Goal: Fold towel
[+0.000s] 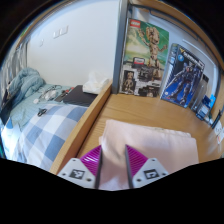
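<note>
Starting at the left, a bed [45,125] with blue checked bedding is seen beside a wooden table [150,108], and a tissue box [97,85] stands near the table's far left corner. On the table, just ahead of the gripper [113,168] and running in between its fingers, a pale pink towel [150,145] is spread out flat, its surface smooth with a straight far edge and a soft fold line along its length. The magenta pads [91,160] are held apart, with towel cloth visible in the gap between them and no pinch made. Further right, against the wall, two illustrated boxes [146,60] are propped upright.
</note>
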The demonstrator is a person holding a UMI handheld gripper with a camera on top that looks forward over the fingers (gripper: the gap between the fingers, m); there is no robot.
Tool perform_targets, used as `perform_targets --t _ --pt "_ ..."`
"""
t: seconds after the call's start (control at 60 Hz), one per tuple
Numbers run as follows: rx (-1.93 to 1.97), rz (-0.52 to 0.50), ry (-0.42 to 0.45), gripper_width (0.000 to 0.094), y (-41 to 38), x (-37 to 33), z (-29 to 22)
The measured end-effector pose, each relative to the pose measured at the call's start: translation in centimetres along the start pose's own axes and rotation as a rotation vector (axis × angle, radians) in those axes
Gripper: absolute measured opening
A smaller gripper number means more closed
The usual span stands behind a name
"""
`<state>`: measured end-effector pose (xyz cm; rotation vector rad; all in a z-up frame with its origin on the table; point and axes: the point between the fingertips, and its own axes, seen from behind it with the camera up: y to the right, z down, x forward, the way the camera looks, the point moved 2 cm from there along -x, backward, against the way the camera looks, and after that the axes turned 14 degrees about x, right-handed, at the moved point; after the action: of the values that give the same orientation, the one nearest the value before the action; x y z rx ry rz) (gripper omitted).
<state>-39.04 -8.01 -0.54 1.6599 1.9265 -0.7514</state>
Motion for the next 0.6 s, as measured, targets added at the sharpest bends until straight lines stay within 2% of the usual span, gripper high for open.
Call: perform_targets --t 0.067,0.083,0.1,0.117,0.233,0.35,0.483,0.583,0.6 --pt "-0.016 0.048 0.017 0.0115 1.1 0.2 -0.5" --pt "-0.017 0.048 0.024 0.0068 1.2 0.2 -0.7" --pt "-0.016 0.047 0.020 0.0066 1.4 0.9 -1.9" --pt "-0.006 0.038 0.016 0.0066 1.2 0.3 -0.4" --pt "0.035 -0.015 -0.038 0.0066 1.1 -0.5 -0.7" --pt "0.135 -0.049 0.029 0.0066 2.9 -3.9 -5.6" --pt "0.229 -0.004 0.094 0.0065 8.7 -7.3 -9.7" --pt "0.270 0.090 0.115 0.0064 15.6 -8.9 -10.8" --pt "0.271 0.108 0.115 0.0091 16.5 -8.9 -10.7"
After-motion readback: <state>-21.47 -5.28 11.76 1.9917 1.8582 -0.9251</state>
